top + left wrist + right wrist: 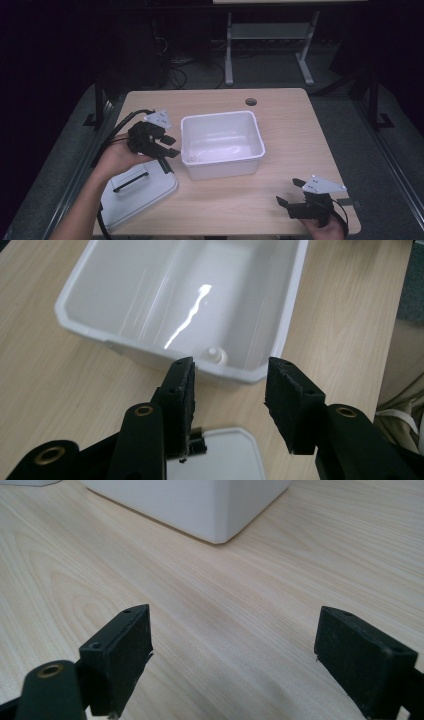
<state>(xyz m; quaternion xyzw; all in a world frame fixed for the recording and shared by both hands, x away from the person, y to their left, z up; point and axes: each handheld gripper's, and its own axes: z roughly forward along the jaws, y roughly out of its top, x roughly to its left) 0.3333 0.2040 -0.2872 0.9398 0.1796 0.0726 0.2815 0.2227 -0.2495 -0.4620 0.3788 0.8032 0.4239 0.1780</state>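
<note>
The room is dark around us, and the light wood bench (280, 120) stands out with its fine grain. In the middle sits a white plastic tub (221, 144), smooth and shiny, with a thick rim and rounded corners. Its long side runs left to right. Its lid (136, 191), flat and pale with a dark handle, lies near the front left edge.

Our left tool (169, 146) hangs just beside the tub's left wall, above the lid's far corner, and it is the nearer one by far. Its jaws are spread apart with nothing between them. In the left gripper view they point over the near rim, where a small white bit (214, 354) lies inside.

Our right tool (290, 192) rests low at the front right, well apart from the tub, jaws wide and empty.

We guess the lid or the tub is next.
</note>
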